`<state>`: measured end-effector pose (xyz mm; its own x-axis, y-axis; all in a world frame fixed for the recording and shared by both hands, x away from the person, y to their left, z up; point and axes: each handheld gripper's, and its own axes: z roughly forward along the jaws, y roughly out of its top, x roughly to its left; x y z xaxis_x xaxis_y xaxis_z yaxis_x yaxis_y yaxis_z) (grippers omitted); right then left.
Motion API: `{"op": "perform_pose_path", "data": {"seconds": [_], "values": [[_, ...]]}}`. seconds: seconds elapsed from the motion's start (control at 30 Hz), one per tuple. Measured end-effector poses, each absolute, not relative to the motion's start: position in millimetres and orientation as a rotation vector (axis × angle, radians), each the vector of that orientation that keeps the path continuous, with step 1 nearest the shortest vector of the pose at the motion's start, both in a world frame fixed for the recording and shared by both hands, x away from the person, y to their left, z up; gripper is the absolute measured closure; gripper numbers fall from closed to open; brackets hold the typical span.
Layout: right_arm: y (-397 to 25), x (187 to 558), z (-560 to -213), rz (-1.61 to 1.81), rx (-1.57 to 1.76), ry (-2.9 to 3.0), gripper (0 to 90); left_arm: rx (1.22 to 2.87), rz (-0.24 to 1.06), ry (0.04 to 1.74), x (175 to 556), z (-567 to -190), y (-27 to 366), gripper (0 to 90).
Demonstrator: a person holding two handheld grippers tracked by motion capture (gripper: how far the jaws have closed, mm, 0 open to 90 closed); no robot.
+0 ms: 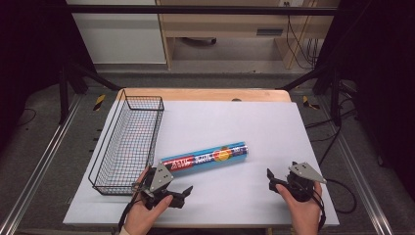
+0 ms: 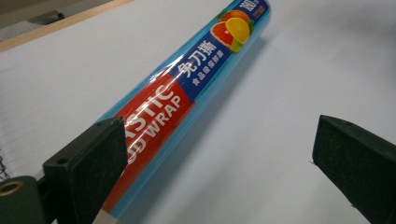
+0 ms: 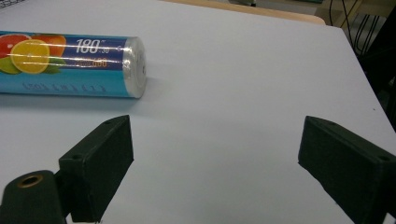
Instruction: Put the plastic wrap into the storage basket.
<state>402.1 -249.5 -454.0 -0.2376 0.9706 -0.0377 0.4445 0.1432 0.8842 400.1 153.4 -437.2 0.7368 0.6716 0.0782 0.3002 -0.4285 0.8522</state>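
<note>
Right now a long cylindrical roll of plastic food wrap in a blue wrapper with a red label band and orange-fruit pictures [image 1: 205, 158] lies on its side on the white sheet covering the wooden table [image 1: 235, 127], roughly at the middle of the sheet and slightly slanted, its red end nearer the person's left. To its left stands a black wire mesh basket [image 1: 128, 143], long and narrow, running along the left edge of the sheet; the roll's red end lies just beside the basket's near right corner.

In the high view the left gripper [image 1: 178, 192] sits in the person's left hand [image 1: 147, 208] close to the roll's red end, near the basket's front corner. Its jaws stand wide apart and hold nothing; in the left gripper view the roll [image 2: 187, 88] runs diagonally away, its near end passing behind the left jaw, though contact cannot be told.

The right gripper [image 1: 274, 178], held in the right hand [image 1: 306, 208], rests lower right of the roll, well apart from it. Its jaws too are spread wide and empty; the right gripper view shows the roll's silvery end cap [image 3: 134, 67] lying beyond them on the bare sheet.
</note>
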Motion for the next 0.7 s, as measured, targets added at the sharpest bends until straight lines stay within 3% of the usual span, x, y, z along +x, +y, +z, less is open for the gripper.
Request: {"op": "perform_pose_path", "data": {"seconds": [0.3, 0.7], "values": [[-245.8, 400.6, -453.6, 1.059, 1.334, 1.793, 11.7, 2.171, 0.493, 0.673, 417.9, -412.8, 146.7, 3.8], [-245.2, 400.2, -452.1, 1.079, 1.309, 1.821, 11.8, 2.422, 0.548, 0.474, 455.1, -376.4, 96.5, 3.8]]}}
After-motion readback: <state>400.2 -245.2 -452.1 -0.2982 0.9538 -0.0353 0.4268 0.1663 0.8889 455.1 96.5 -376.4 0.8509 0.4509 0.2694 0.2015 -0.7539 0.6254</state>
